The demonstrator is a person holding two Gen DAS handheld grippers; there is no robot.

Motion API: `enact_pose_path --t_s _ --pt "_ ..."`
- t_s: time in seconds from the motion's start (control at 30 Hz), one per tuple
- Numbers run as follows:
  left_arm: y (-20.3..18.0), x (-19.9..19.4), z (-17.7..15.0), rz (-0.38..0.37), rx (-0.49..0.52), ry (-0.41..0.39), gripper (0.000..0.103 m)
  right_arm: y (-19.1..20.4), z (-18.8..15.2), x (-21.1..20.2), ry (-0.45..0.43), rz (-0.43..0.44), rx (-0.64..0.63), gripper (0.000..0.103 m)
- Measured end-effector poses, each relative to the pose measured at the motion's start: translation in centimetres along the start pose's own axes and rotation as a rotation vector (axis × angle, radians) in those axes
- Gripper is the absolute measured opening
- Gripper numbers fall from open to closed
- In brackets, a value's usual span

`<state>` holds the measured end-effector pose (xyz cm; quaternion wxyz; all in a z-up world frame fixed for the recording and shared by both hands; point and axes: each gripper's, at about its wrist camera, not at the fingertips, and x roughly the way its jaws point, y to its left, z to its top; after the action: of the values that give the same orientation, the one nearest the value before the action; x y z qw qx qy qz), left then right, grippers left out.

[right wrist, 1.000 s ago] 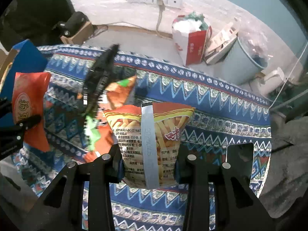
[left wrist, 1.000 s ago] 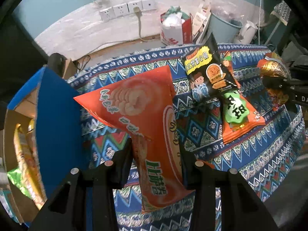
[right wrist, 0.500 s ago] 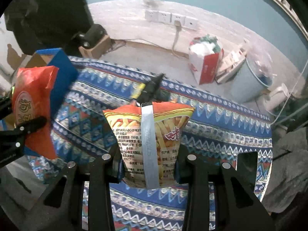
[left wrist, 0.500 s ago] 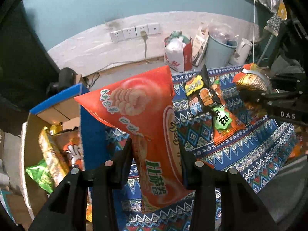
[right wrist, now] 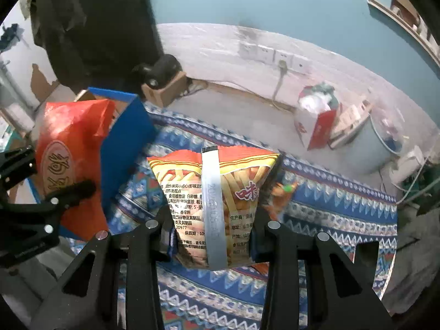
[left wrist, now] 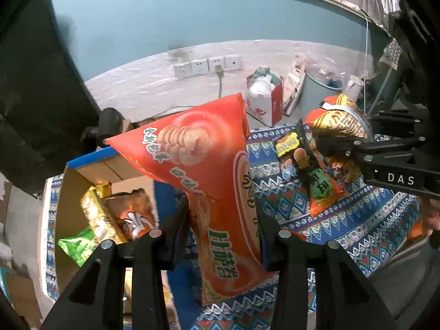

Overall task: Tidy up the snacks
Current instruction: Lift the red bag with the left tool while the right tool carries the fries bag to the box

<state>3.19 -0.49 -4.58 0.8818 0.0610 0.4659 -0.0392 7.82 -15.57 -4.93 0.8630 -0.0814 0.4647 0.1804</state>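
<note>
My left gripper (left wrist: 224, 228) is shut on a big red cracker bag (left wrist: 198, 159) and holds it in the air beside the open blue cardboard box (left wrist: 82, 170); the bag also shows in the right wrist view (right wrist: 68, 154). My right gripper (right wrist: 211, 228) is shut on a yellow-orange fries bag (right wrist: 220, 184), lifted above the patterned cloth (right wrist: 330, 209); it also shows in the left wrist view (left wrist: 338, 121). A black snack bag (left wrist: 294, 151) and an orange-green bag (left wrist: 321, 192) lie on the cloth.
The box holds several snack bags (left wrist: 110, 214). Behind the table are wall sockets (left wrist: 206, 66), a red-white carton (left wrist: 264, 104) and a grey bucket (left wrist: 319, 93). A small brown box with a black object (right wrist: 165, 82) stands on the floor.
Both grippers have risen with their bags. The left one moved toward the box, so its inside now shows. The right gripper moved left, closer to the box.
</note>
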Motion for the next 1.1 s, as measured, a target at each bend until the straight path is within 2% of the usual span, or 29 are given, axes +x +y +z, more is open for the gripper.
enact_pose_path --t_s 0.37,1.1 --pt "3.2 -1.3 -0.7 0.033 -0.039 -0.029 0.042 4.3 2.8 0.5 -0.02 0.054 -0.053 0.036" --pt "11.5 -1.5 -3.5 0.093 -0.196 -0.019 0.042 13.1 6.9 3.9 -0.01 0.139 -0.157 0.036"
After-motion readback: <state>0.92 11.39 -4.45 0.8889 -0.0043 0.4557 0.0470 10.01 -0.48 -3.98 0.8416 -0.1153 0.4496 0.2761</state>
